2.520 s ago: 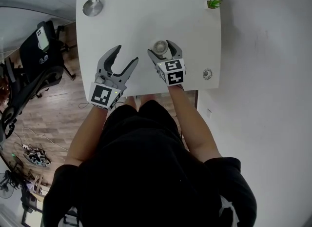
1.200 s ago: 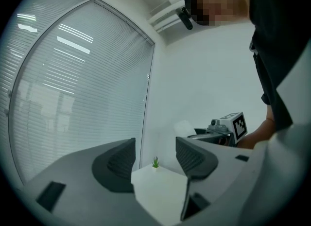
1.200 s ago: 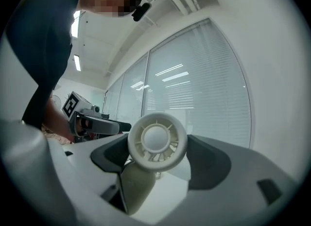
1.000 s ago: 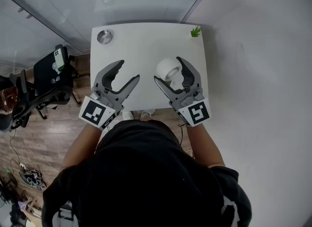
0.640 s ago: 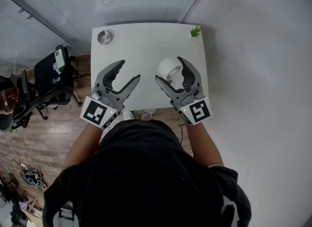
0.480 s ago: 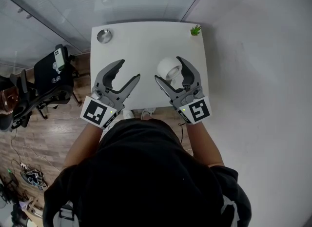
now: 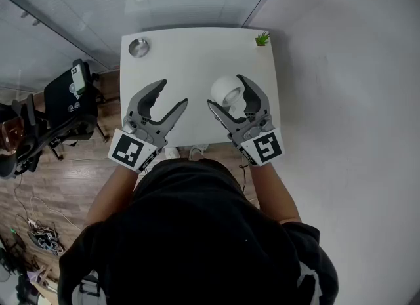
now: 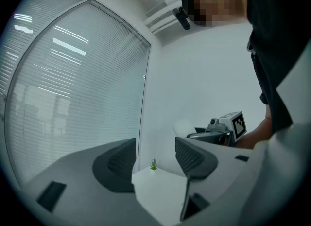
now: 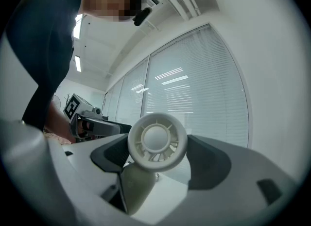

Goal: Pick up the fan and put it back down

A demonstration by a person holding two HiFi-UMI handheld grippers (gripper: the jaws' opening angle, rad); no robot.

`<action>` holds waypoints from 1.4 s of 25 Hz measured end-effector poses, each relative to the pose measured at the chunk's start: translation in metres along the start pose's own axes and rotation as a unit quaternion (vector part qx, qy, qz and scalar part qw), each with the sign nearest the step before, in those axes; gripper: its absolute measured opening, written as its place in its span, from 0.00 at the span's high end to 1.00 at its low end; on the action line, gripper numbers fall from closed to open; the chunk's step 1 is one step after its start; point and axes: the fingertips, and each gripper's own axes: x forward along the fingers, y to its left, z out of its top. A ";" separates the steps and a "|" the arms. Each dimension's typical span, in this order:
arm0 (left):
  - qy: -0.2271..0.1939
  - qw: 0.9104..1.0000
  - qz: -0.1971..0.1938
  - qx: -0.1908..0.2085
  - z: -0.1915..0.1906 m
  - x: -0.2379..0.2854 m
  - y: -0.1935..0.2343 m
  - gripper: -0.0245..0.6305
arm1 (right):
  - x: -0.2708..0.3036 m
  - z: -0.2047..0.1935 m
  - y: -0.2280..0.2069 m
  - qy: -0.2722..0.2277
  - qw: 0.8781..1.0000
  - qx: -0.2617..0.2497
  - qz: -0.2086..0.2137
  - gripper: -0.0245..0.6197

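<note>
A small white fan (image 7: 226, 92) with a round grilled head is held up above the white table (image 7: 190, 54), and my right gripper (image 7: 228, 93) is shut on it. In the right gripper view the fan (image 9: 157, 142) fills the gap between the dark pads, with its stand hanging below the head. My left gripper (image 7: 172, 94) hovers to the left of it at about the same height, open and with nothing between its jaws. In the left gripper view the left gripper (image 8: 155, 154) is empty, and the right gripper (image 8: 226, 125) shows beyond it with the fan (image 8: 183, 127).
A round metal dish (image 7: 138, 47) sits at the table's far left corner. A small green plant (image 7: 262, 39) stands at the far right corner. A black chair (image 7: 65, 100) is left of the table. Window blinds lie beyond it, and a white wall is on the right.
Since the earliest frame the fan has gone from standing on the table to being held up in my right gripper. Over the last second both grippers have kept still.
</note>
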 end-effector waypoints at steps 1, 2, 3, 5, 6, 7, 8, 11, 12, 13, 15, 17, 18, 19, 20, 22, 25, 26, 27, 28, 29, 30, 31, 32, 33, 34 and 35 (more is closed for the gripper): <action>0.000 1.000 0.000 0.001 -0.001 0.000 0.000 0.58 | 0.000 -0.001 0.000 0.001 1.000 0.000 0.000 0.40; 0.002 1.000 -0.001 0.003 -0.003 0.000 0.000 0.58 | 0.000 -0.002 -0.001 0.001 1.000 -0.001 0.000 0.40; 0.004 1.000 -0.001 0.004 -0.004 0.000 0.000 0.58 | 0.001 -0.002 -0.001 0.001 1.000 -0.001 0.000 0.40; 0.001 1.000 0.001 0.002 -0.003 0.001 0.000 0.58 | 0.001 -0.003 -0.001 0.000 1.000 0.001 0.001 0.40; -0.001 1.000 0.001 0.002 -0.002 0.001 0.000 0.58 | 0.001 -0.003 -0.001 0.000 1.000 0.002 0.001 0.40; -0.001 1.000 0.001 0.002 -0.002 0.002 0.000 0.59 | 0.002 -0.003 -0.001 0.001 1.000 0.003 0.001 0.39; 0.000 1.000 0.001 0.001 -0.003 0.002 0.001 0.58 | 0.003 -0.004 -0.002 0.003 1.000 0.003 0.002 0.40; 0.000 1.000 0.003 -0.001 -0.007 0.006 0.006 0.59 | 0.007 -0.008 -0.003 0.007 1.000 0.004 0.004 0.39; -0.002 1.000 0.004 -0.001 -0.007 0.007 0.006 0.59 | 0.008 -0.009 -0.004 0.007 1.000 0.004 0.005 0.40; -0.003 1.000 0.005 -0.001 -0.007 0.008 0.006 0.59 | 0.008 -0.010 -0.004 0.007 1.000 0.005 0.006 0.40; 0.000 1.000 0.006 0.000 -0.008 0.009 0.007 0.59 | 0.009 -0.010 -0.005 0.006 1.000 0.006 0.007 0.39; 0.007 1.000 0.008 0.000 -0.012 0.010 0.006 0.59 | 0.008 -0.011 -0.006 0.007 1.000 0.007 0.007 0.40; 0.005 1.000 0.008 0.000 -0.012 0.011 0.006 0.59 | 0.008 -0.013 -0.007 0.009 1.000 0.007 0.007 0.40; 0.002 1.000 0.008 0.000 -0.012 0.012 0.005 0.59 | 0.008 -0.016 -0.008 0.011 1.000 0.008 0.007 0.40; 0.002 1.000 0.008 0.000 -0.015 0.012 0.005 0.59 | 0.009 -0.019 -0.010 0.015 1.000 0.010 0.006 0.40; 0.013 1.000 0.009 0.003 -0.027 0.014 0.007 0.60 | 0.009 -0.028 -0.015 0.024 1.000 0.015 0.004 0.39; 0.010 1.000 0.007 0.003 -0.037 0.021 0.005 0.61 | 0.007 -0.048 -0.022 0.046 0.999 0.026 0.003 0.39; 0.010 1.000 0.007 0.001 -0.042 0.023 0.005 0.61 | 0.006 -0.056 -0.024 0.055 0.998 0.030 0.002 0.40; 0.011 1.000 0.005 -0.001 -0.047 0.025 0.004 0.61 | 0.006 -0.064 -0.026 0.064 0.997 0.033 0.002 0.40; 0.009 1.000 0.003 -0.001 -0.051 0.028 0.003 0.61 | 0.006 -0.072 -0.028 0.073 0.997 0.037 0.002 0.40; 0.006 1.000 0.001 0.000 -0.055 0.031 0.002 0.61 | 0.005 -0.080 -0.030 0.082 0.996 0.040 0.001 0.40; 0.005 1.000 -0.001 0.002 -0.059 0.033 0.001 0.61 | 0.005 -0.089 -0.032 0.090 0.995 0.043 0.001 0.40; 0.005 1.000 -0.002 0.004 -0.065 0.035 -0.001 0.61 | 0.004 -0.099 -0.034 0.098 0.994 0.047 0.000 0.40; 0.006 1.000 -0.002 0.005 -0.071 0.038 -0.002 0.61 | 0.003 -0.109 -0.035 0.106 0.993 0.052 -0.002 0.40; 0.008 1.000 -0.002 0.005 -0.077 0.040 -0.002 0.61 | 0.002 -0.119 -0.036 0.115 0.992 0.056 -0.003 0.40; 0.010 1.000 -0.002 0.003 -0.084 0.041 -0.003 0.61 | 0.001 -0.129 -0.037 0.124 0.990 0.061 -0.003 0.40; 0.013 1.000 -0.002 0.001 -0.090 0.043 -0.003 0.61 | 0.000 -0.139 -0.037 0.133 0.989 0.064 -0.003 0.40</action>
